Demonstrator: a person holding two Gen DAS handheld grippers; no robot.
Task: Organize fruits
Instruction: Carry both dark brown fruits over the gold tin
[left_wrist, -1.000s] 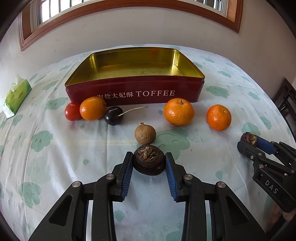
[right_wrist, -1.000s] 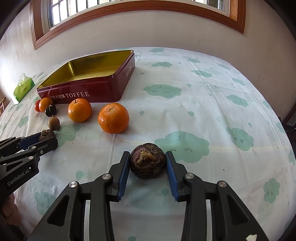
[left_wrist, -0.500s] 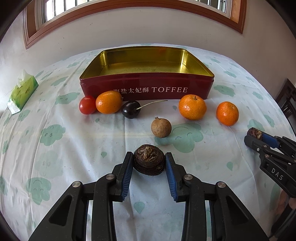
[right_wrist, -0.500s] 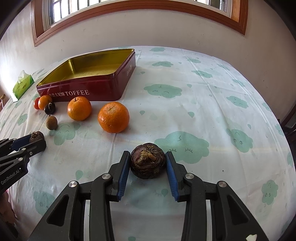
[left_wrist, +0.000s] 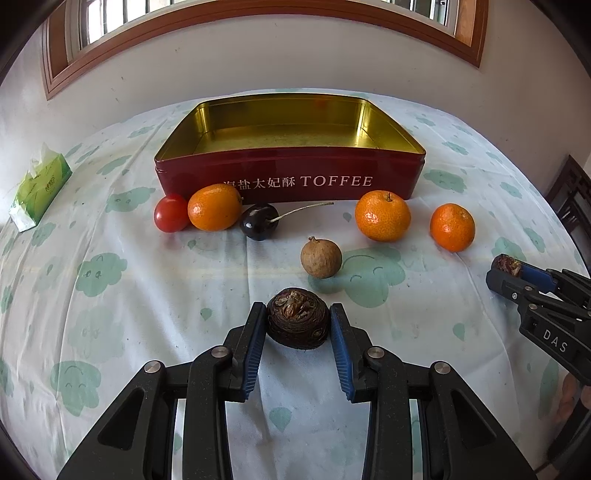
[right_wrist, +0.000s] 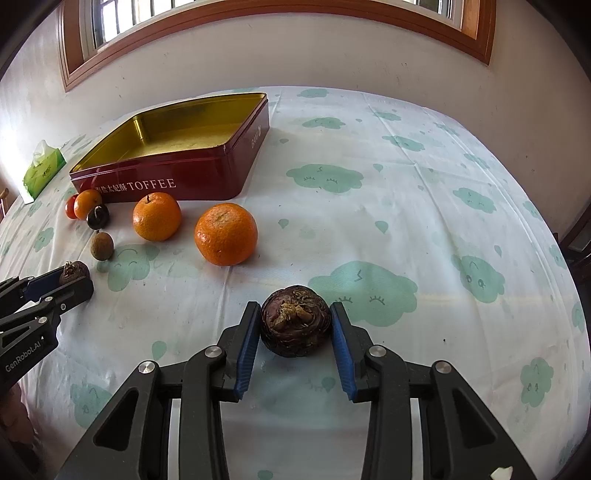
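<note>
My left gripper is shut on a dark brown water chestnut, low over the tablecloth. My right gripper is shut on a second, purplish water chestnut. Each gripper shows at the edge of the other's view: the right gripper and the left gripper. An open red toffee tin with a bare gold inside stands beyond. In front of it lie a cherry tomato, three oranges, a dark cherry and a brown longan.
A green tissue pack lies at the far left of the table. A wall with a wood-framed window rises behind the tin. Dark wooden furniture stands past the table's right edge. Cloud-print cloth stretches bare to the right of the tin.
My left gripper drew back and to the left with its chestnut, so the longan and tin now sit farther off. The right gripper stayed put on its chestnut.
</note>
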